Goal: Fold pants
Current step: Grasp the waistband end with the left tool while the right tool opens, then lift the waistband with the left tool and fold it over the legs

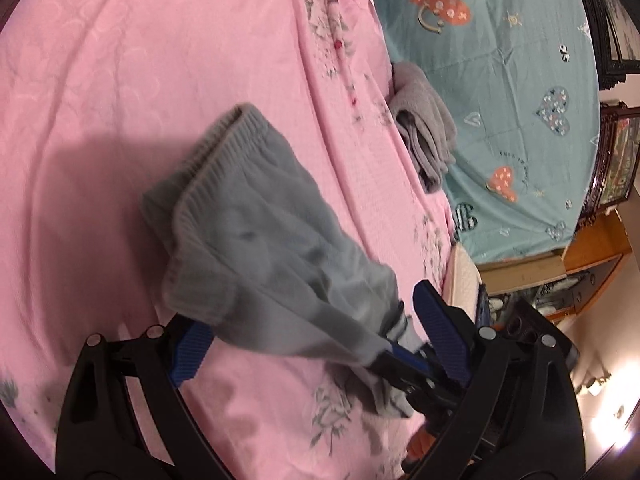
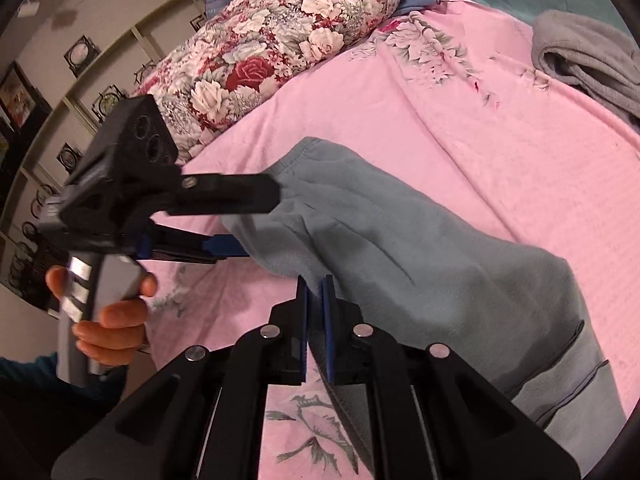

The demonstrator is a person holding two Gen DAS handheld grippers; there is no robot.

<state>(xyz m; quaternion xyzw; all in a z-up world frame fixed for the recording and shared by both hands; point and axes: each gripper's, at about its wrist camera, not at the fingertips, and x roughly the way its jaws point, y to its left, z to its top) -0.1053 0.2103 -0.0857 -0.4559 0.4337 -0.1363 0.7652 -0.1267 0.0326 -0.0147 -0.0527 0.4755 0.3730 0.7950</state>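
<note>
Grey-blue pants (image 1: 260,236) hang above a pink bedspread (image 1: 100,100), ribbed cuffs pointing away. My left gripper (image 1: 320,336) is wide open, its blue pads on either side of the cloth without pinching it. In the left wrist view my right gripper (image 1: 400,360) reaches in from the right and pinches the pants' lower edge. In the right wrist view my right gripper (image 2: 315,304) is shut on the pants (image 2: 420,264). The left gripper (image 2: 240,216) shows at left there, spread around the cloth's far end.
A second folded grey garment (image 1: 424,132) lies at the edge of a teal sheet (image 1: 500,92). A floral pillow (image 2: 288,36) lies at the head of the bed. Shelves and a wall stand beyond the bed on both sides.
</note>
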